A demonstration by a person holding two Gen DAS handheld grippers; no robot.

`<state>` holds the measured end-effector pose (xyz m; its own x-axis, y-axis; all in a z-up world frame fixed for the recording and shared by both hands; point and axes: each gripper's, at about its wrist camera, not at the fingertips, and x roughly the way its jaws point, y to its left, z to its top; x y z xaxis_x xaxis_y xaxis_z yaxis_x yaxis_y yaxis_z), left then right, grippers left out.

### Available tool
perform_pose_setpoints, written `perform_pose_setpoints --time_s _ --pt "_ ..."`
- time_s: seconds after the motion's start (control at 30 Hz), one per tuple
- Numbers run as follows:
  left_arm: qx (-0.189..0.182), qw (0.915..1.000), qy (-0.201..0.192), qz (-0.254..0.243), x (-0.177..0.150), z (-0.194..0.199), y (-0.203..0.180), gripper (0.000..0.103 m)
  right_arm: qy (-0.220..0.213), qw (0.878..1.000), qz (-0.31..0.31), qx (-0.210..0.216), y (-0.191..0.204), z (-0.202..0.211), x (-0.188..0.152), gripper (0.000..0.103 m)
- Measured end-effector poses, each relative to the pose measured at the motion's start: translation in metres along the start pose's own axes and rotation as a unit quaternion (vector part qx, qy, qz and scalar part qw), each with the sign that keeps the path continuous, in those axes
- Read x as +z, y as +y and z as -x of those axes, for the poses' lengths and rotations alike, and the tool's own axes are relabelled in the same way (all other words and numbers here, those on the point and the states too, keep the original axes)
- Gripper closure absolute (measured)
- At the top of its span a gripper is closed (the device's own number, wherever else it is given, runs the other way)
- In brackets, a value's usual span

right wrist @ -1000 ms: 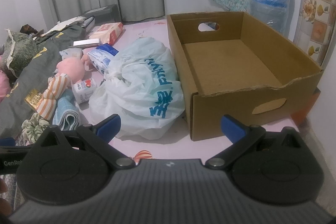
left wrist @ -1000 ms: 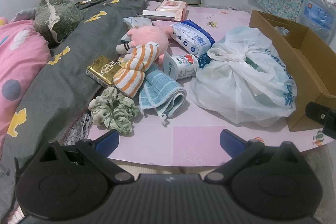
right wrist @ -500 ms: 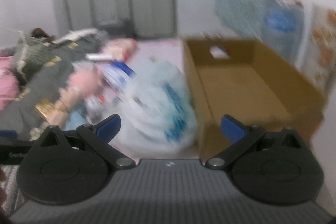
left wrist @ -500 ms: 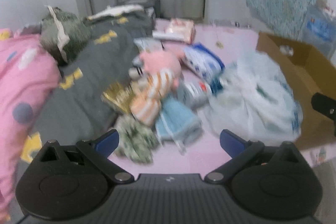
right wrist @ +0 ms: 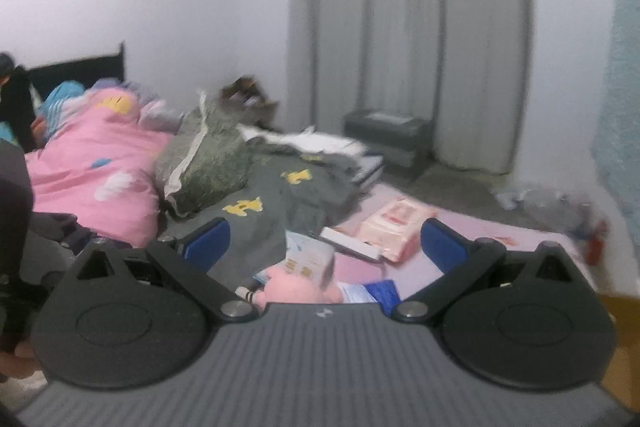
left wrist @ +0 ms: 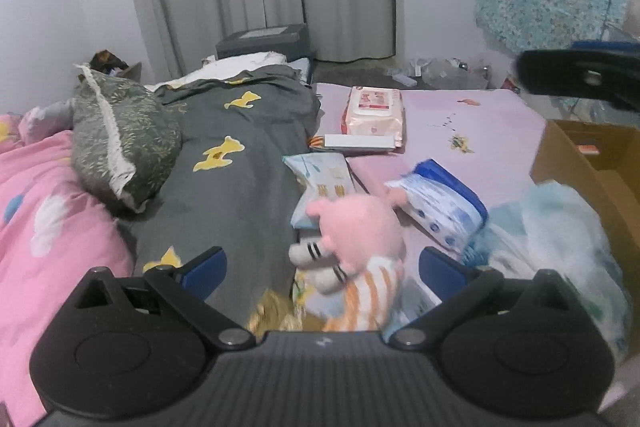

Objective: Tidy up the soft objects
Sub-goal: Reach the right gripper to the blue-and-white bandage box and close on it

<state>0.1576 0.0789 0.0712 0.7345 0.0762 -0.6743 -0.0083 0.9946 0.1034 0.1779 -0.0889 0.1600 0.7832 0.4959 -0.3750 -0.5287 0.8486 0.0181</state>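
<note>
A pink plush toy (left wrist: 358, 227) with an orange-striped body lies on the pink table, right in front of my left gripper (left wrist: 322, 267), which is open with the toy between and beyond its fingers, not touching. A blue-and-white wipes pack (left wrist: 440, 203) lies right of the toy, and a white plastic bag (left wrist: 560, 235) further right. The cardboard box (left wrist: 592, 163) stands at the right edge. My right gripper (right wrist: 324, 247) is open and empty, raised above the pink plush toy (right wrist: 296, 287). A part of the right gripper shows at upper right in the left wrist view.
A grey blanket (left wrist: 240, 163) with yellow prints, a green pillow (left wrist: 120, 139) and a pink quilt (left wrist: 44, 211) lie on the left. A pink tissue pack (left wrist: 374, 115) and a light blue packet (left wrist: 324, 175) rest on the table (left wrist: 500, 123). Grey curtains hang behind.
Both grippers have lifted and swung left and forward. The left one has closed in on the plush toy; the box has slid out of the right wrist view. Both stayed open.
</note>
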Motion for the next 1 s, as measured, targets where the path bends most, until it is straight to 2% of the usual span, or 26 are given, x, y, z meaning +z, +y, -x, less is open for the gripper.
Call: perform_pose_setpoints --time_s 0.1,0.17,0.23,0.3,0.4,0.47,0.5,0.57,0.6,0.67,0.73,0.93,1.0 --pt "-0.004 1.0 0.008 -0.002 0.022 -0.03 0.004 0.001 0.052 0.997 -0.054 0.036 -0.031 -0.062 0.02 0.001" --pt "-0.009 0.9998 0.015 -0.005 0.037 -0.052 0.004 0.006 0.094 0.988 -0.112 0.057 -0.065 -0.104 0.02 0.001" --pt "-0.011 0.9997 0.02 -0.01 0.05 -0.072 0.003 0.009 0.134 0.973 -0.173 0.075 -0.094 -0.147 0.017 0.001" --pt "-0.012 0.9995 0.025 -0.013 0.06 -0.094 0.002 0.014 0.174 0.954 -0.227 0.091 -0.12 -0.185 0.012 0.006" --pt "-0.018 0.999 0.038 -0.015 0.072 -0.124 0.0 0.026 0.212 0.935 -0.266 0.101 -0.132 -0.235 -0.001 0.012" --pt "-0.037 0.998 0.051 -0.001 0.081 -0.146 0.001 0.038 0.233 0.924 -0.29 0.093 -0.143 -0.267 -0.009 0.017" --pt "-0.051 0.9969 0.06 0.011 0.086 -0.158 0.002 0.04 0.243 0.917 -0.303 0.093 -0.149 -0.281 -0.014 0.022" --pt "-0.08 0.992 0.086 0.045 0.096 -0.182 0.003 0.045 0.263 0.901 -0.332 0.089 -0.161 -0.309 -0.024 0.033" --pt "-0.096 0.988 0.102 0.066 0.101 -0.195 0.004 0.046 0.274 0.892 -0.348 0.087 -0.167 -0.321 -0.03 0.039" --pt "-0.123 0.9778 0.131 0.107 0.112 -0.219 0.007 0.047 0.286 0.882 -0.365 0.083 -0.175 -0.344 -0.042 0.05" --pt "-0.145 0.9668 0.152 0.147 0.12 -0.24 0.01 0.047 0.294 0.875 -0.378 0.076 -0.181 -0.364 -0.053 0.051" --pt "-0.15 0.9384 0.194 0.244 0.134 -0.29 0.014 0.046 0.304 0.841 -0.439 0.083 -0.199 -0.392 -0.081 0.063" --pt "-0.148 0.9319 0.201 0.263 0.135 -0.301 0.013 0.046 0.307 0.83 -0.456 0.092 -0.201 -0.394 -0.09 0.073"
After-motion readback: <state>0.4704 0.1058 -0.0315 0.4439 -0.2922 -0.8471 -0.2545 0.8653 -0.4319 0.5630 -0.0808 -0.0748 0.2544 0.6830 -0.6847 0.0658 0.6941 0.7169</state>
